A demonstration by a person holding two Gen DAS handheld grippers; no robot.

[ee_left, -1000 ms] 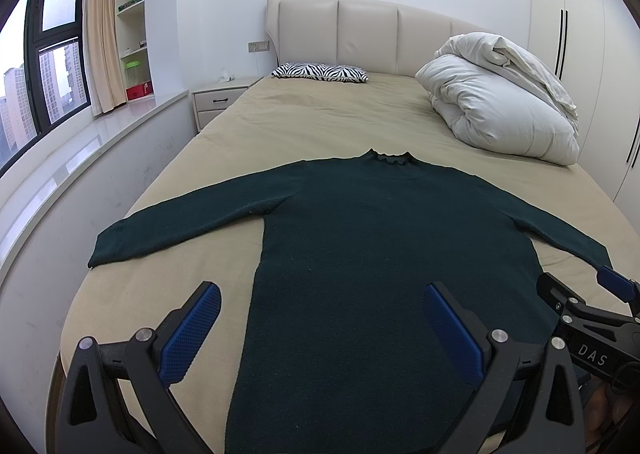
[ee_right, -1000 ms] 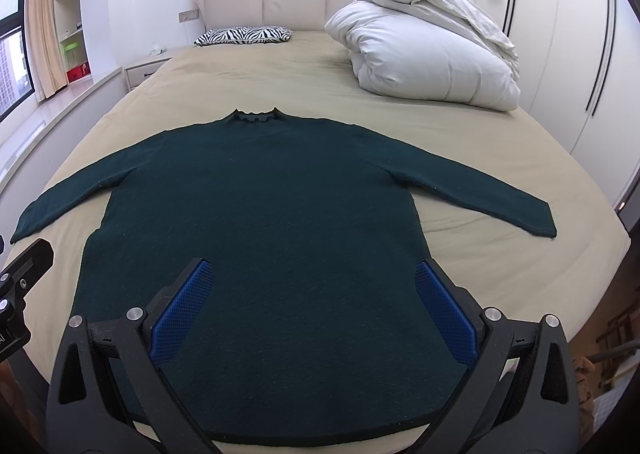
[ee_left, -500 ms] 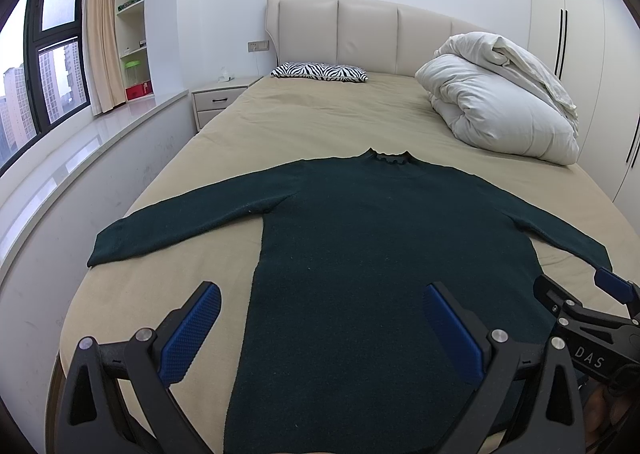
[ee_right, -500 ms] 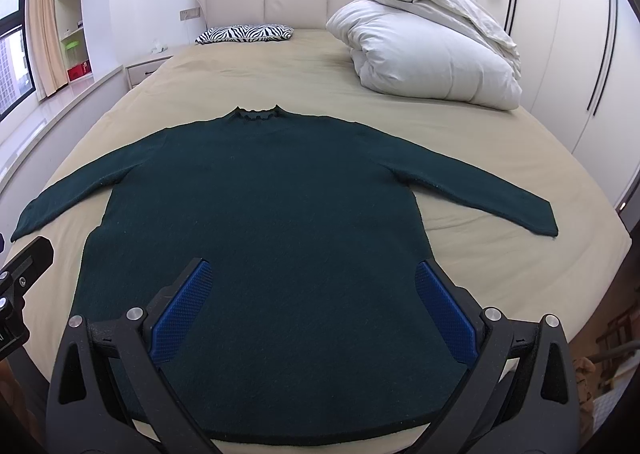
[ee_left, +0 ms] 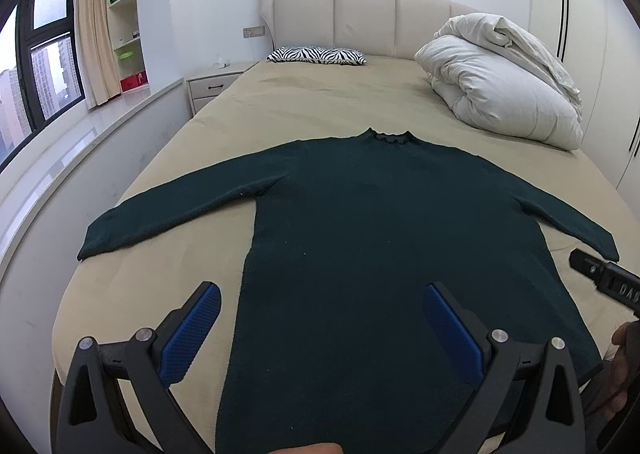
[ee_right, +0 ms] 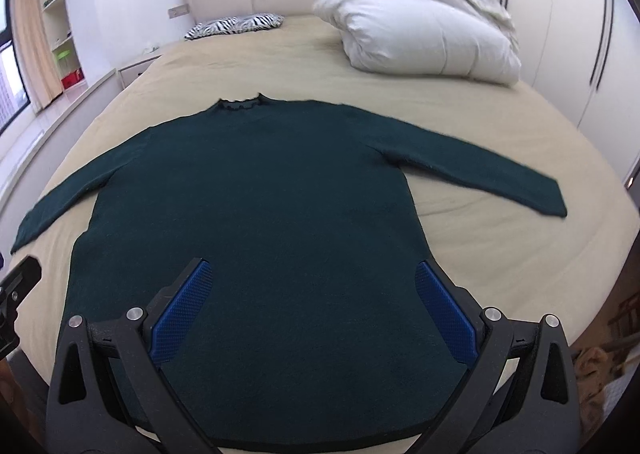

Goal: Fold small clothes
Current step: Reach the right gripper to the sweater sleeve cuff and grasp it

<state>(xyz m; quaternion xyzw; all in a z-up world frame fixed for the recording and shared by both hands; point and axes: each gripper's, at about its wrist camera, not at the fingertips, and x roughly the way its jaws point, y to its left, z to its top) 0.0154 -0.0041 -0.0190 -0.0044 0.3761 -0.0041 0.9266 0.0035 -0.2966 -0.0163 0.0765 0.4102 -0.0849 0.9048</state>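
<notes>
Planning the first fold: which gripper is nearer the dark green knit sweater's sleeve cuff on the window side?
Left. The left gripper hangs over the hem on that cuff's side; the right gripper is over the opposite half.

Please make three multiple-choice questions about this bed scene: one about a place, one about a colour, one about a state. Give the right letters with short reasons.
1. Where does the white duvet lie?
A. on the bed's right side near the headboard
B. on the floor
C. on the nightstand

2. What colour is the sweater?
A. red
B. dark green
C. white

3. How is the left hand-held gripper?
A. shut on a sleeve
B. open, holding nothing
C. shut on the pillow

Answers: 1 A, it sits bundled by the headboard; 2 B, the knit is dark green; 3 B, its blue pads stand wide apart above the sweater.
</notes>
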